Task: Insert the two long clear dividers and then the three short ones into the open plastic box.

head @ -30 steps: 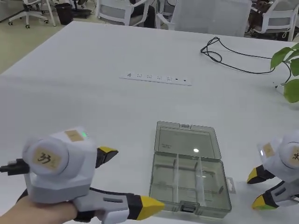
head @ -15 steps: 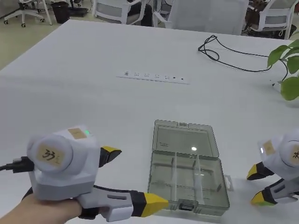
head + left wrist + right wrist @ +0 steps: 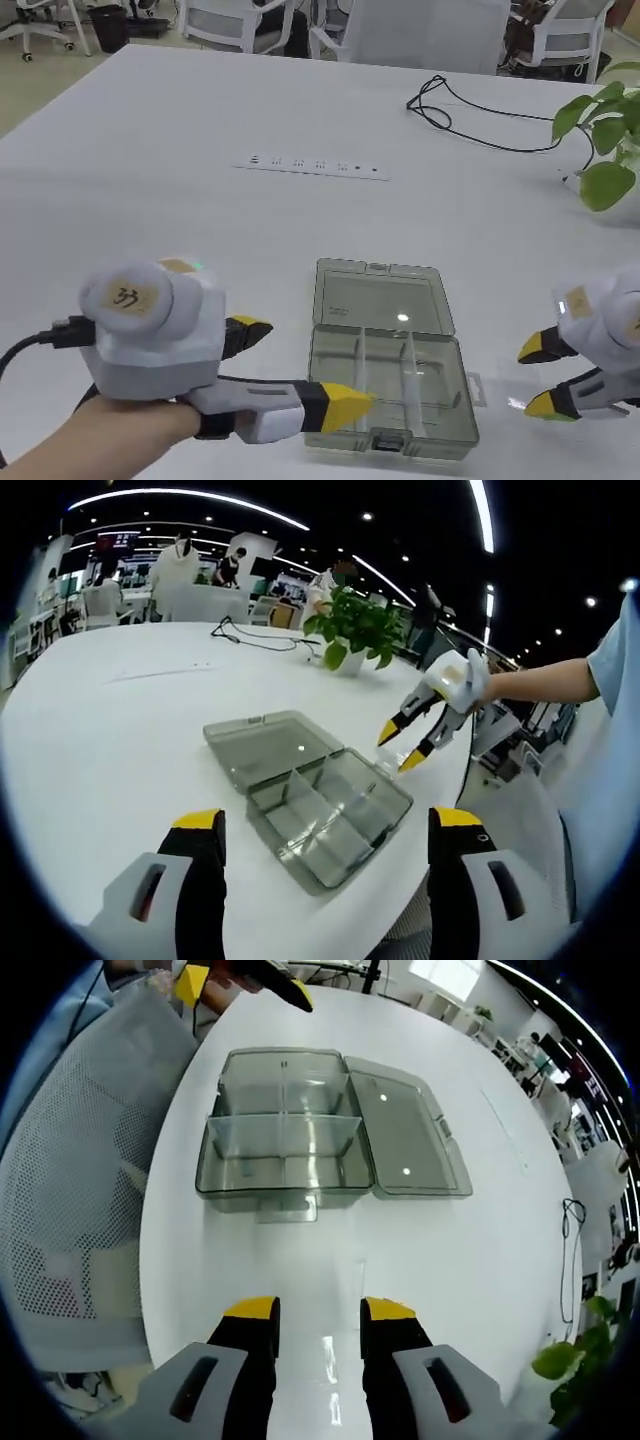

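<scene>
The open clear plastic box [image 3: 390, 392] lies near the table's front edge with its lid [image 3: 385, 299] folded back. Two long clear dividers [image 3: 408, 368] stand inside it, with a cross piece between them. My left gripper [image 3: 297, 367] hovers open just left of the box [image 3: 330, 815], jaws spread wide and holding nothing. My right gripper [image 3: 540, 376] is open to the right of the box [image 3: 285, 1150], low over the table. A small clear piece [image 3: 328, 1352] glints on the table between its jaws. From the left gripper view, the right gripper [image 3: 408, 747] sits beyond the box.
A white power strip [image 3: 310, 163] lies mid-table, a black cable [image 3: 470, 110] loops at the back, and a green plant [image 3: 600, 140] stands at the right edge. Office chairs [image 3: 235, 20] line the far side. A mesh chair [image 3: 80, 1160] is beside the table.
The head camera has swung right, shifting everything left in the picture. My left gripper has edged closer to the box. The right gripper has stayed in much the same place.
</scene>
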A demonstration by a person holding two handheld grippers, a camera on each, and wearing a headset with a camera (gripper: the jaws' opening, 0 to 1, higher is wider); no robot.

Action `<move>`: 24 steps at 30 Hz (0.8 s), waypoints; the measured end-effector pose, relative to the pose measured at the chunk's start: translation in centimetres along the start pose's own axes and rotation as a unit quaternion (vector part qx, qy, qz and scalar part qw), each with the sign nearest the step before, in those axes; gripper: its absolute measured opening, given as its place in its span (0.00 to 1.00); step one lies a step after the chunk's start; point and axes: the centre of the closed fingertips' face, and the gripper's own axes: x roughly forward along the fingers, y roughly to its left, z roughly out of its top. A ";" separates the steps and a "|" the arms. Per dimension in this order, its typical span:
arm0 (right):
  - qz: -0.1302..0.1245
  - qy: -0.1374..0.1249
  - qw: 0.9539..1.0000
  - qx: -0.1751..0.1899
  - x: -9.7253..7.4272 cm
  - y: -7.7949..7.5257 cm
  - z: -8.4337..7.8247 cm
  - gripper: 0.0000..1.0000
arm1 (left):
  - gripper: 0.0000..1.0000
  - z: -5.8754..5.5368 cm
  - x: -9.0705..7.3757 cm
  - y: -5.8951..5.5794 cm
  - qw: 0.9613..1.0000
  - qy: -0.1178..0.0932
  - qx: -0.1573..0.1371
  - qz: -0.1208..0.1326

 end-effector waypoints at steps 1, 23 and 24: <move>-0.001 -0.002 1.000 -0.001 -0.2 0.1 0.2 0.33 | 0.83 0.1 0.2 -0.1 1.000 0.001 -0.008 -0.003; -0.113 -0.074 0.989 -0.057 -5.7 -1.4 8.1 0.33 | 0.50 4.4 6.5 -4.5 0.987 0.007 -0.124 -0.100; -0.118 -0.079 0.988 -0.062 -5.9 -1.4 8.7 0.33 | 0.48 4.5 6.8 -4.8 0.987 0.009 -0.122 -0.103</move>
